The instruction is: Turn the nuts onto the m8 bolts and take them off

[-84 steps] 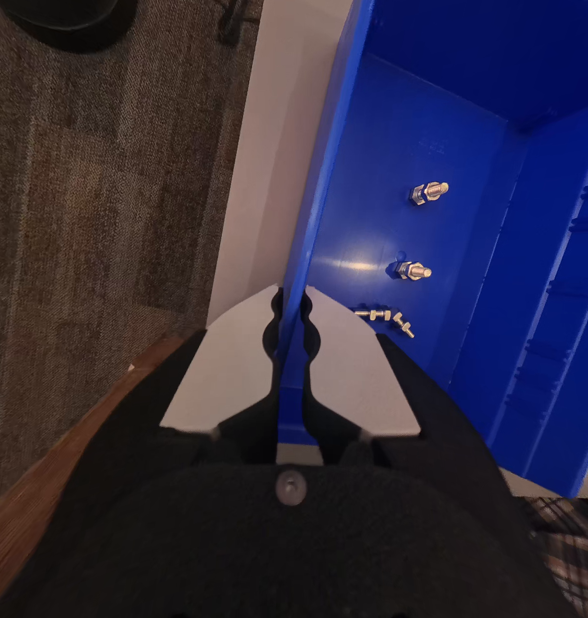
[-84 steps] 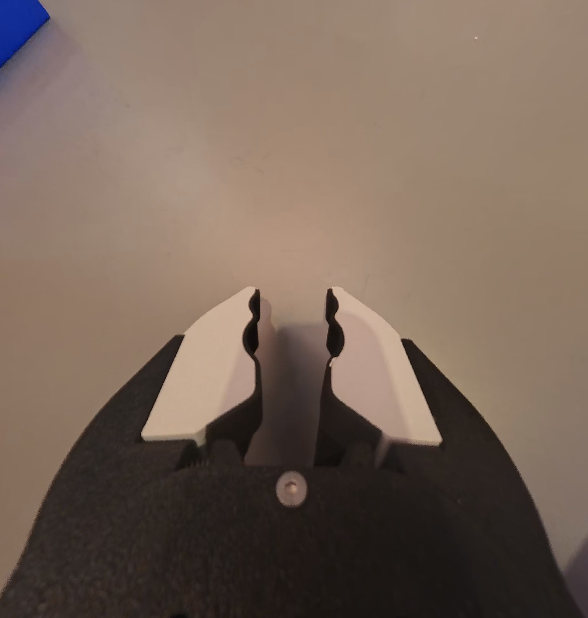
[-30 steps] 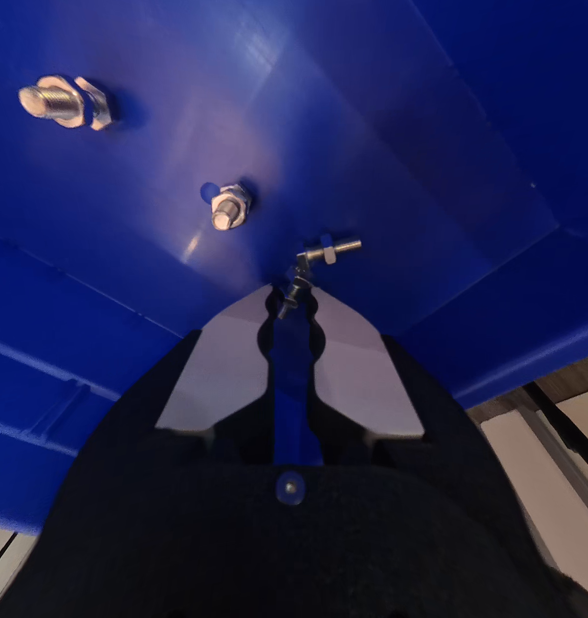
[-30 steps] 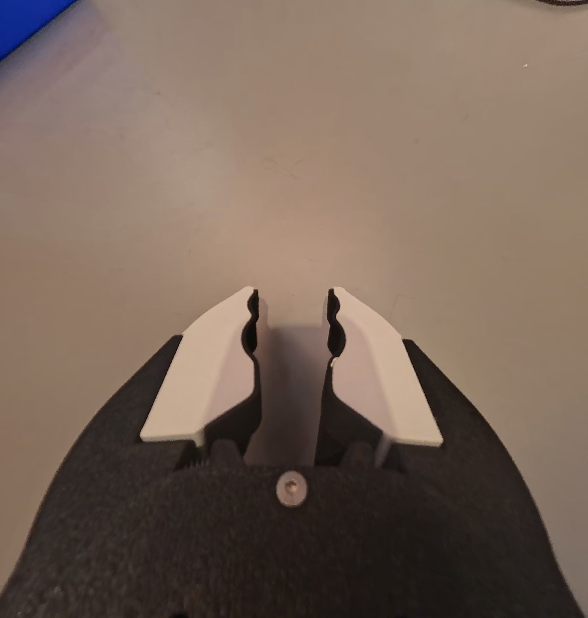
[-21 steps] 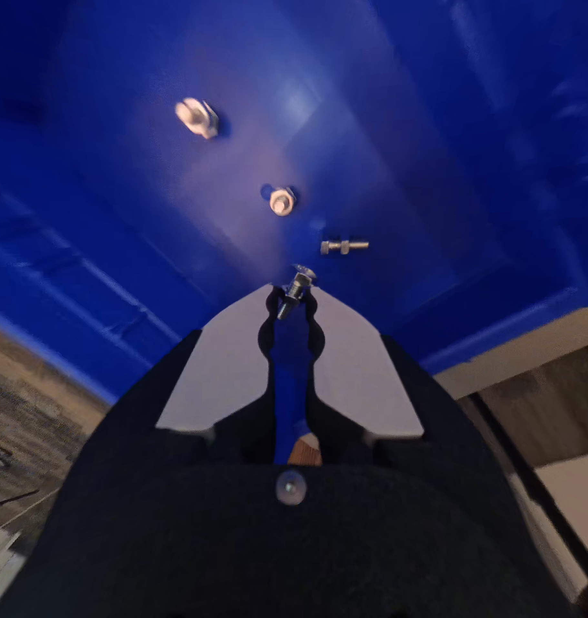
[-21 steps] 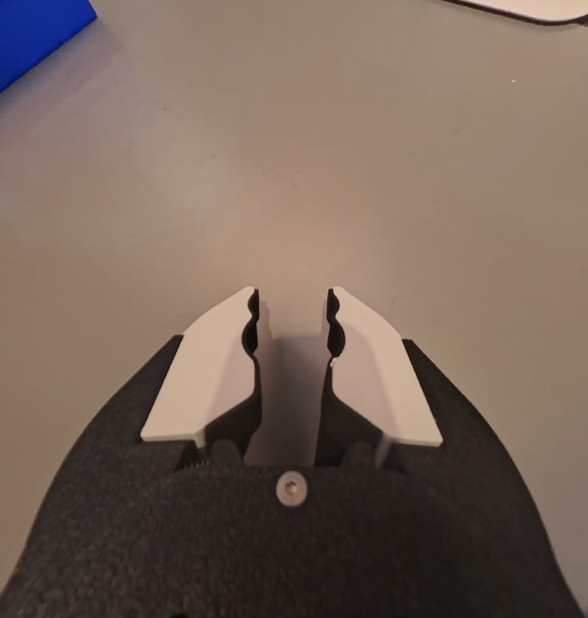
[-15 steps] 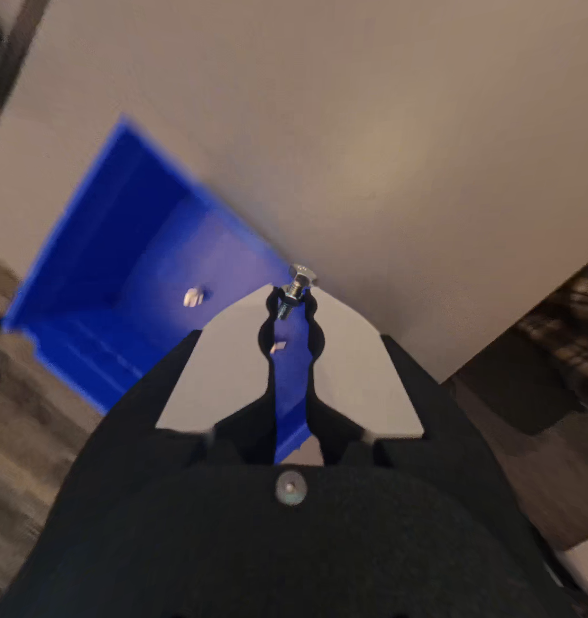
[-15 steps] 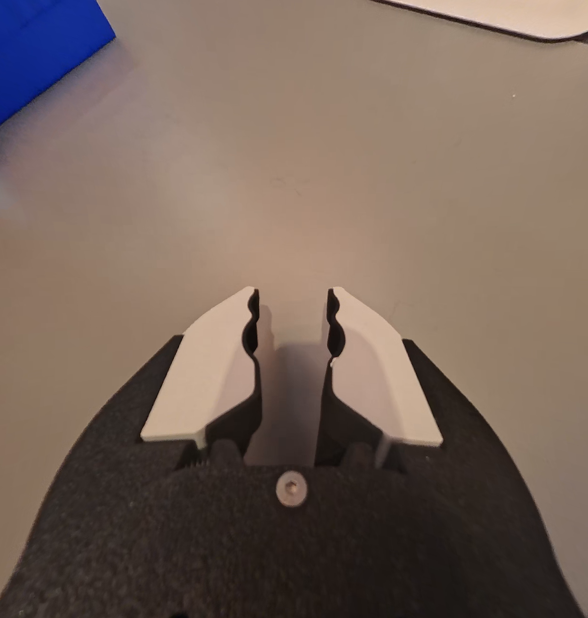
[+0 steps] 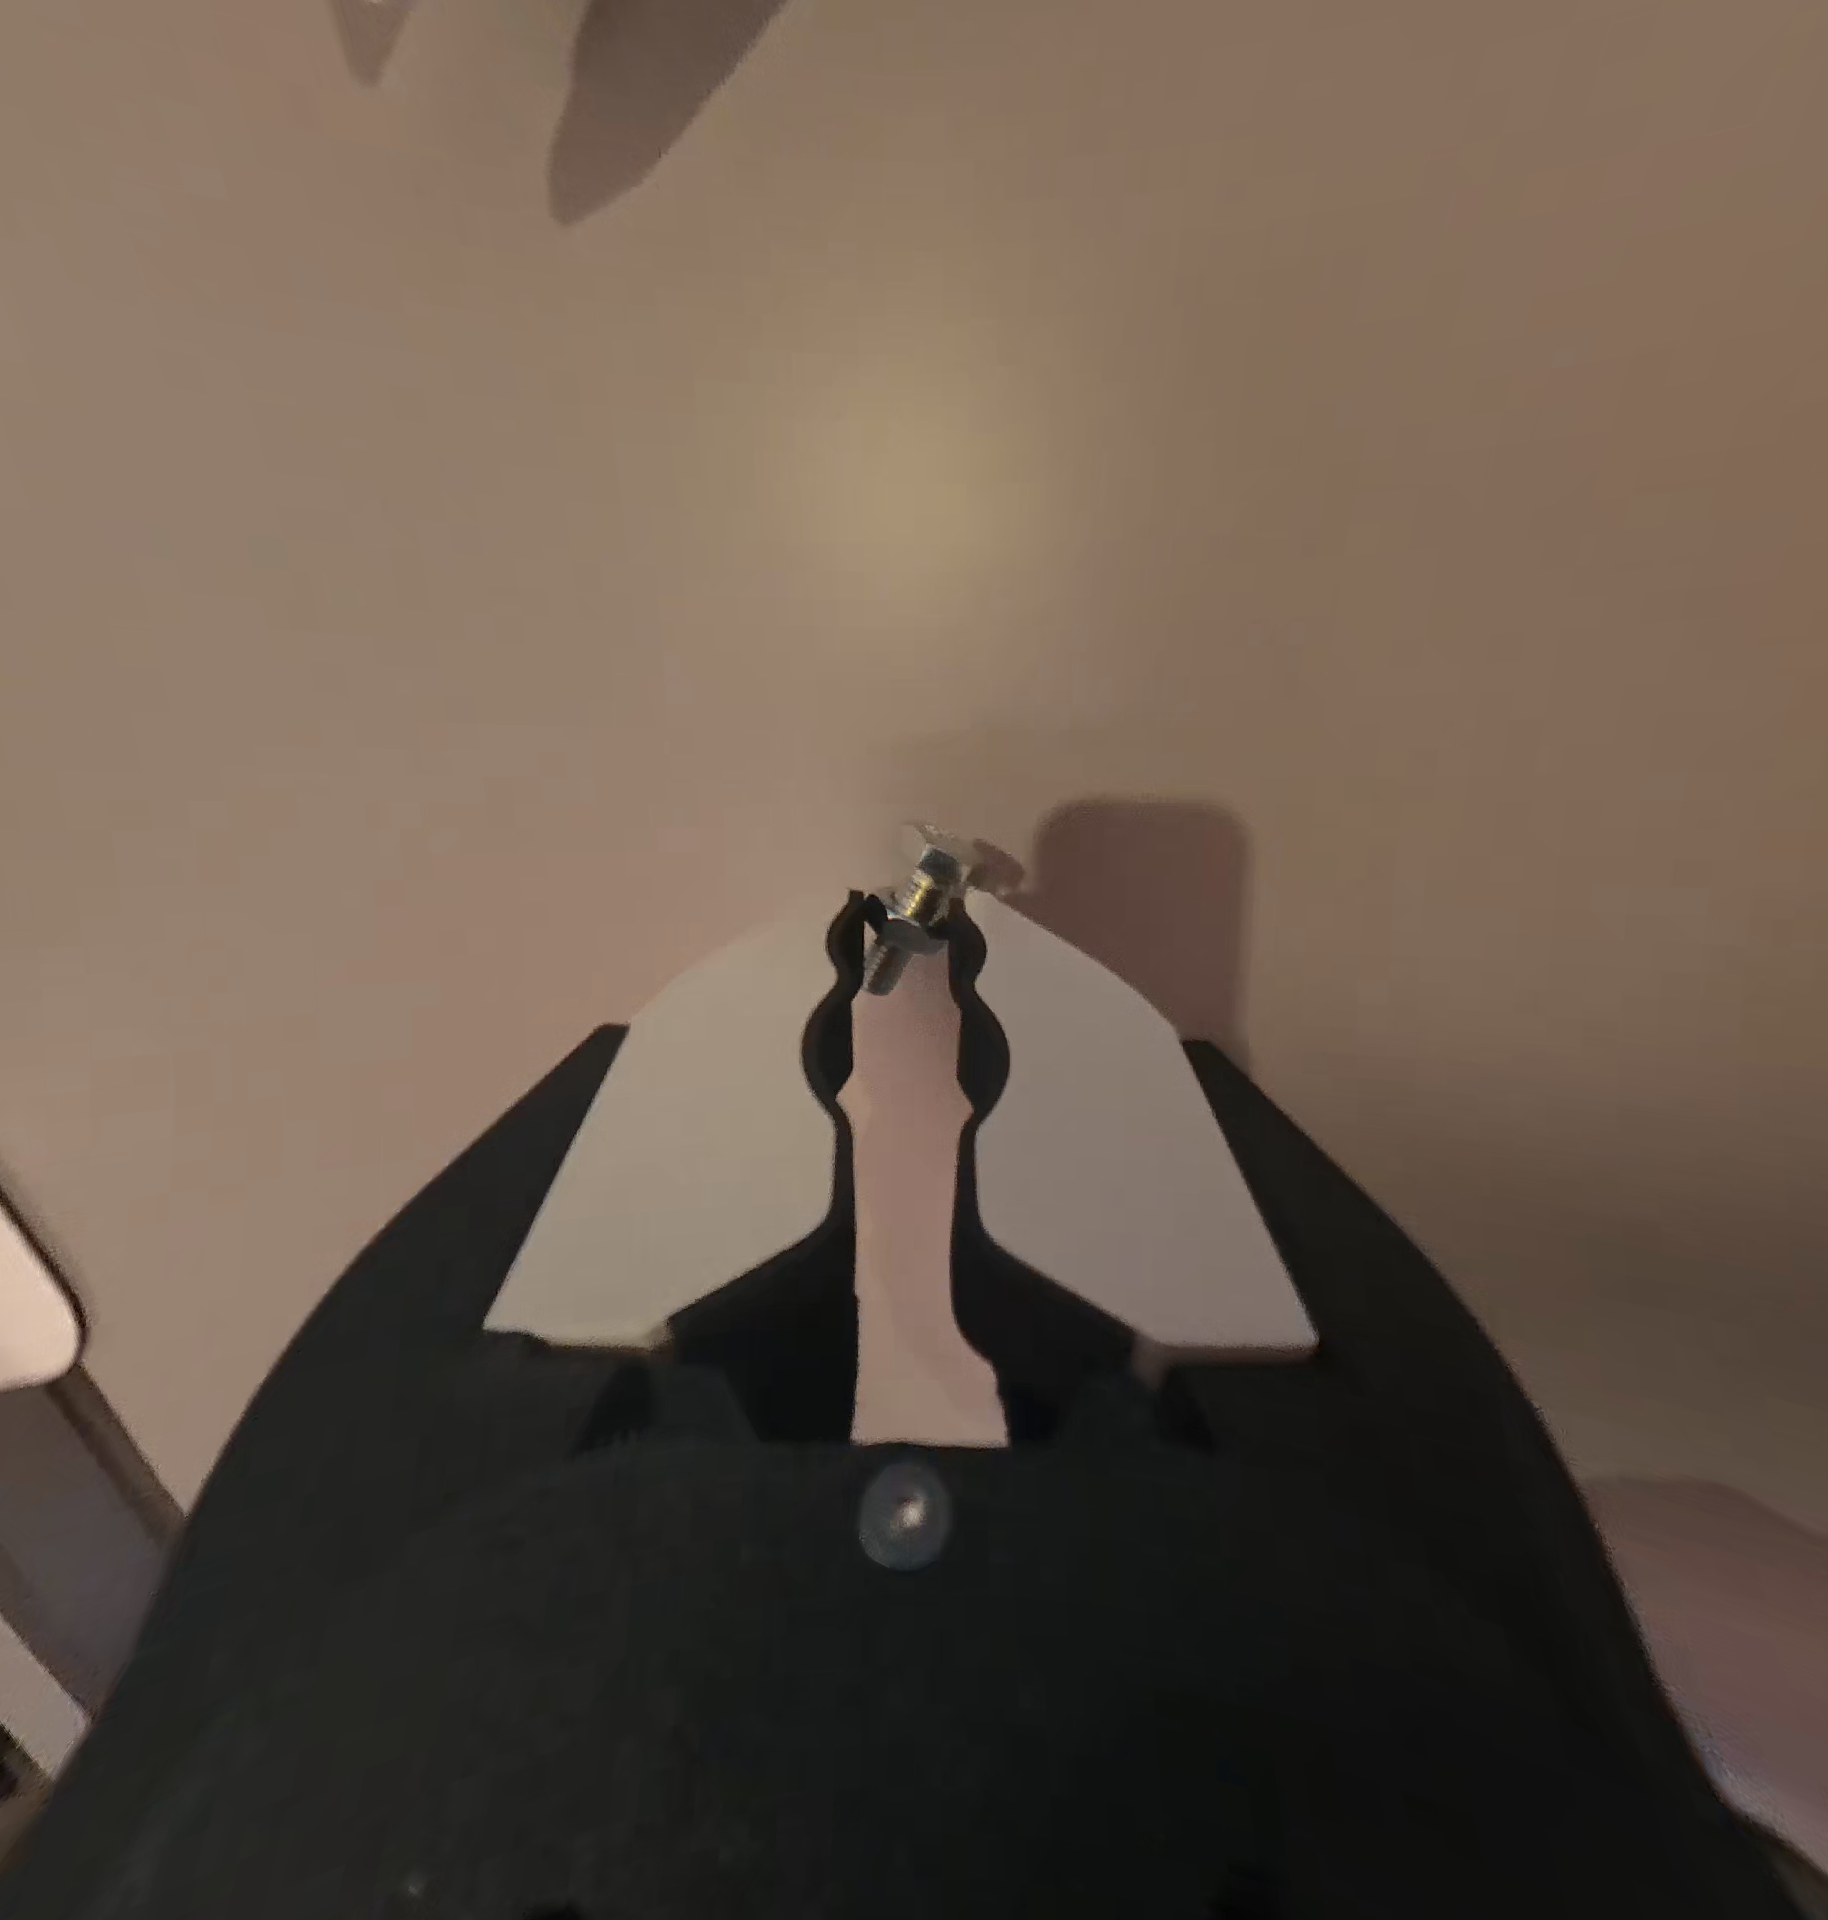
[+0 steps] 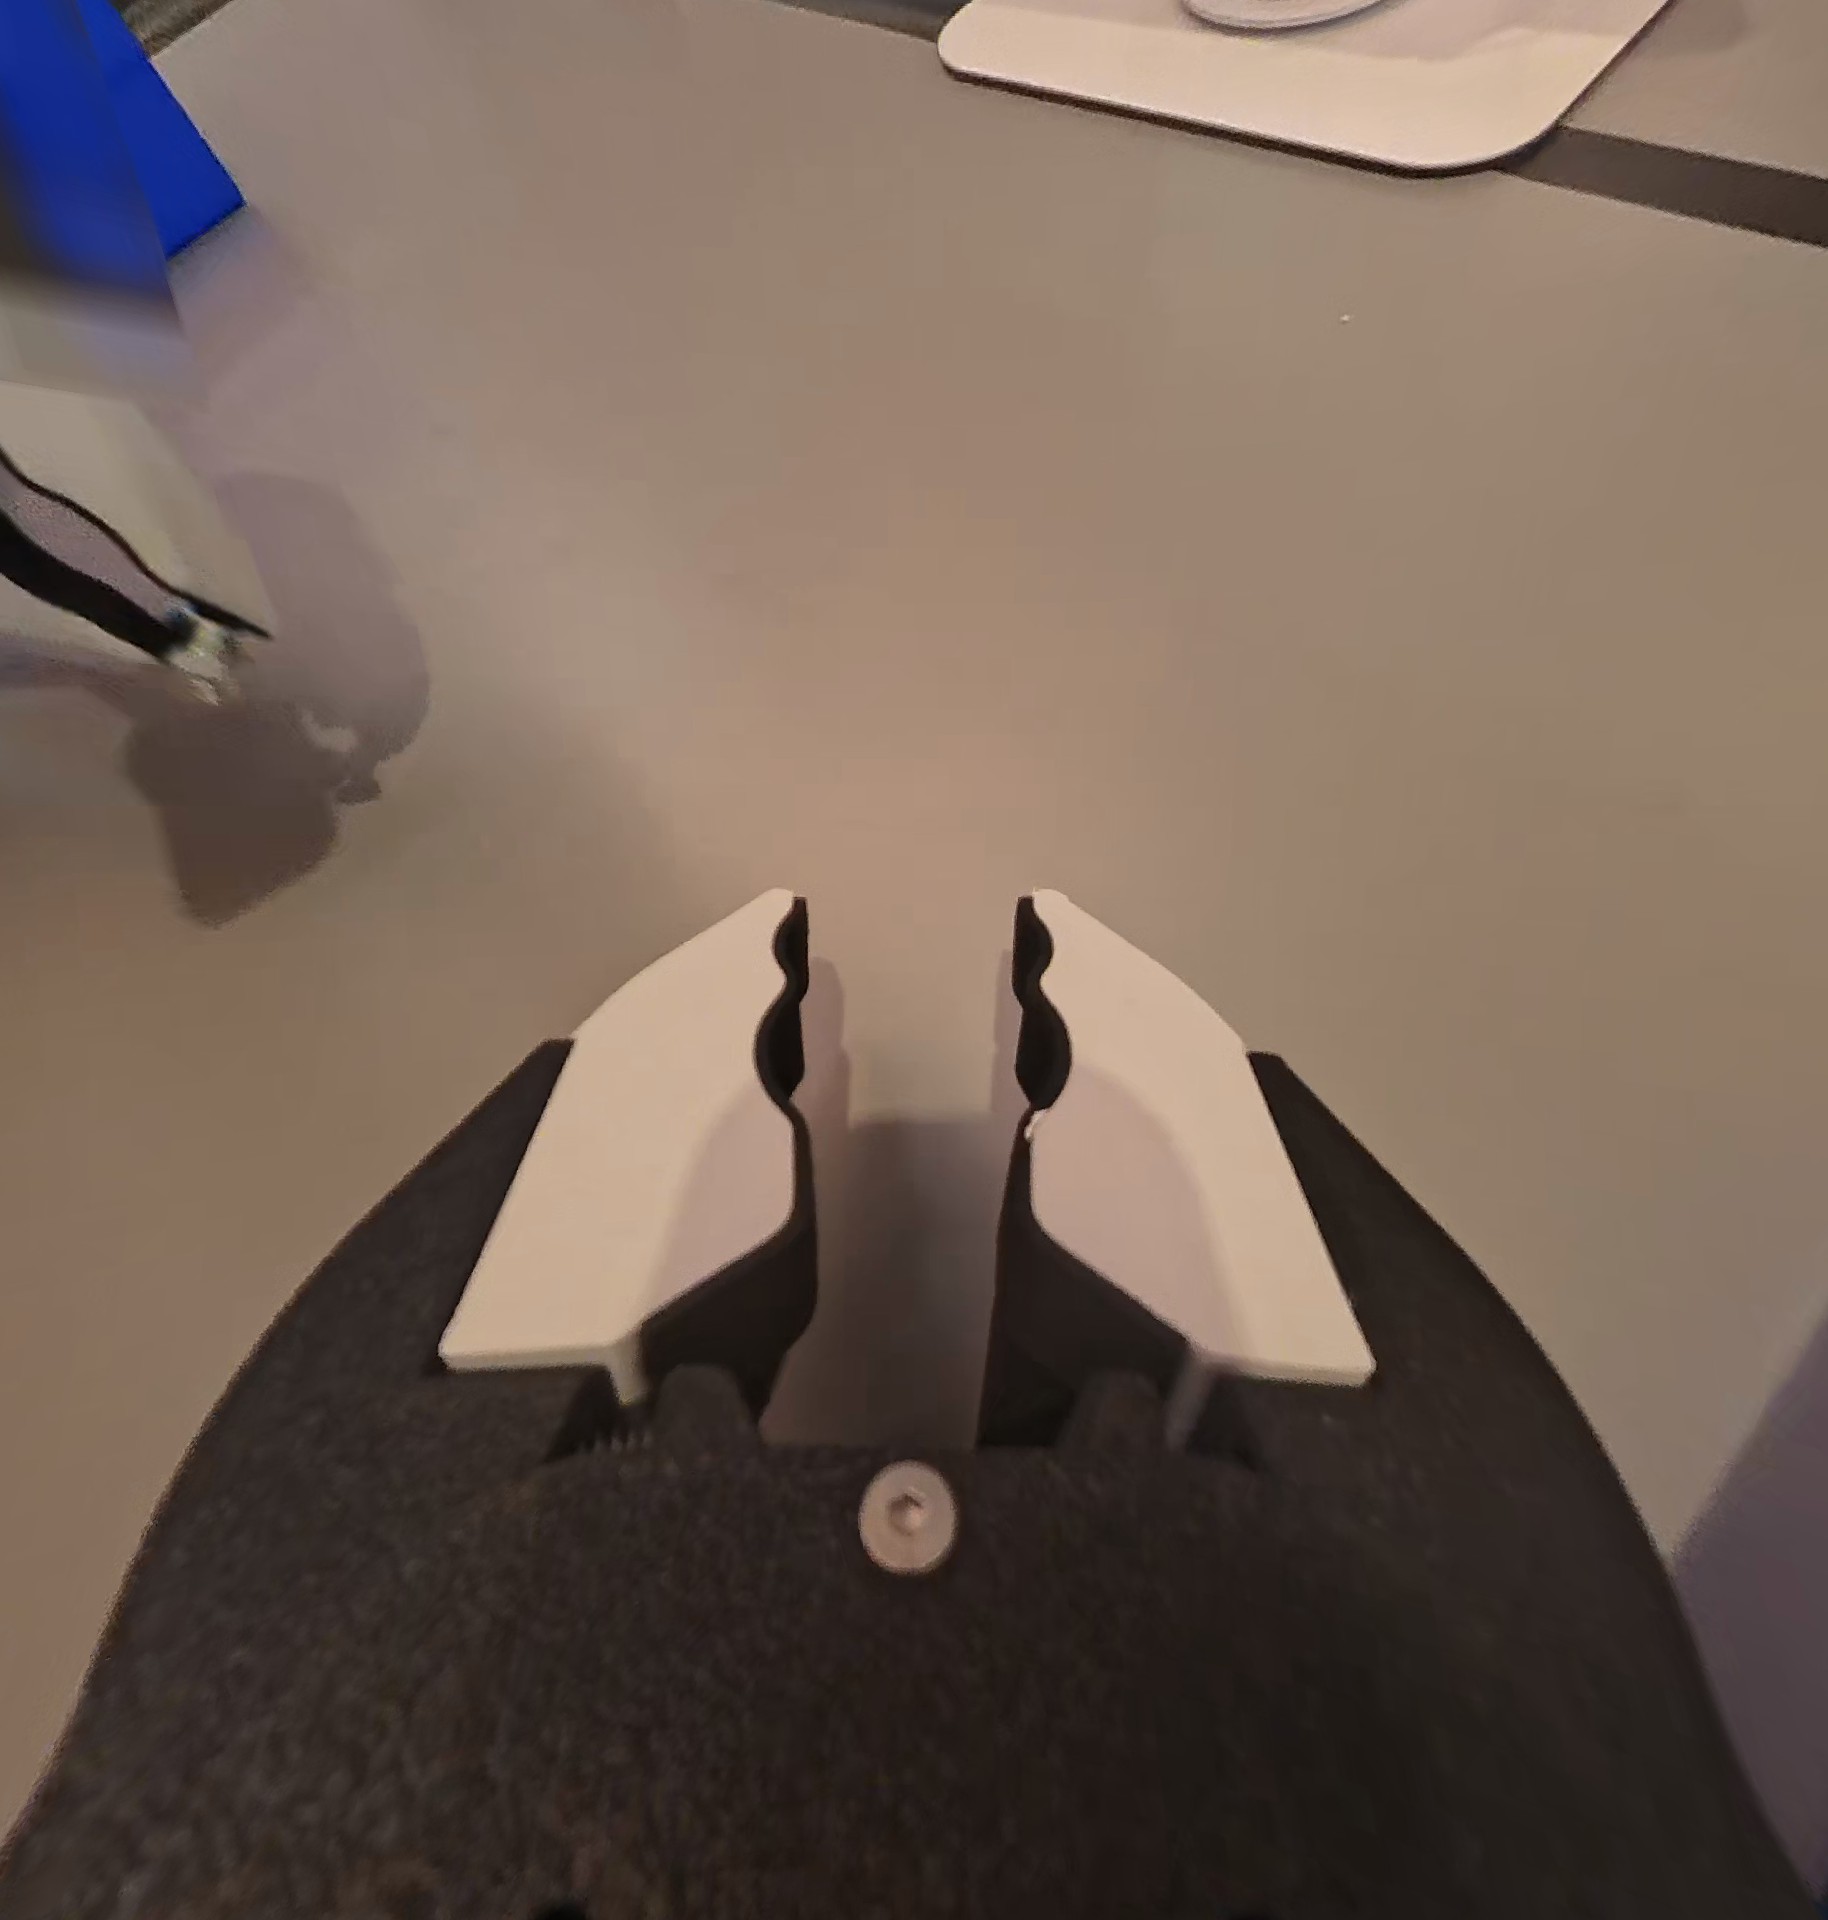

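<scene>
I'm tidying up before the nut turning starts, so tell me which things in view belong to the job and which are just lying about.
Part of the job:
- bolt pinched in the left gripper, held over the table
- right gripper, open and holding nothing
- blue bin at the table's far left

Just lying about:
- white mat at the far edge

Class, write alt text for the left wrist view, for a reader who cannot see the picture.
The left claw, black with white fingers, is shut on a small silver bolt at its tips, the bolt's head pointing away from the camera. Behind it lies a plain beige table, with a blurred white object at the left edge.
</scene>
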The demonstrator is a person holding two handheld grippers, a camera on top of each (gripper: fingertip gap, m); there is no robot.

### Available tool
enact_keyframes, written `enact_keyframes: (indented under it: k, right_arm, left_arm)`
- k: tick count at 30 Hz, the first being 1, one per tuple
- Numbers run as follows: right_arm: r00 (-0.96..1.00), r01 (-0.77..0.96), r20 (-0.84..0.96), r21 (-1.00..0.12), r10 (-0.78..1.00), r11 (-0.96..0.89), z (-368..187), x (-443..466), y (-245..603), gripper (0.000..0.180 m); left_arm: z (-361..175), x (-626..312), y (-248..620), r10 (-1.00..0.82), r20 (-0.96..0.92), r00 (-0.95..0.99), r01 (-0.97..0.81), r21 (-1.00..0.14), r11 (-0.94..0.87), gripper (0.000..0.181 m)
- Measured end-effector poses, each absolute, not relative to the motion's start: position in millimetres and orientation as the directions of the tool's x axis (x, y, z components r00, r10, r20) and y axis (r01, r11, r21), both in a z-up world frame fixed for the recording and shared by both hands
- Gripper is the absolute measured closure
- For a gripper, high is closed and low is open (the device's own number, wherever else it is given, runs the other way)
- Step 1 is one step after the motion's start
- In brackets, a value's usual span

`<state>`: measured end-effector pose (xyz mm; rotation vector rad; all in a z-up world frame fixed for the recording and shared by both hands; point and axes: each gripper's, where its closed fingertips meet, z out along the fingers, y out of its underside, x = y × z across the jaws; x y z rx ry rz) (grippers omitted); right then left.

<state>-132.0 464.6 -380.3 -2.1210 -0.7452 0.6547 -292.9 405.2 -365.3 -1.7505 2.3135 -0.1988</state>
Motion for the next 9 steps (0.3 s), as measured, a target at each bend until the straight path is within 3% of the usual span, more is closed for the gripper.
enact_keyframes:
  k: [1, 9]
  right_arm:
    - [0.695, 0.283, -0.21, -0.799, 0.688, -0.53, -380.7, -131.2, 464.8, 0.142]
    - [0.68, 0.333, -0.198, -0.774, 0.706, -0.538, -388.5, -137.4, 459.6, 0.141]
  left_arm:
    - [-372.9, -289.5, 406.2, -0.957, -0.091, -0.277, -0.926, -0.24, 0.291, 0.166]
    - [-411.4, -284.7, 411.2, -0.942, -0.06, -0.33, -0.914, -0.228, 0.335, 0.166]
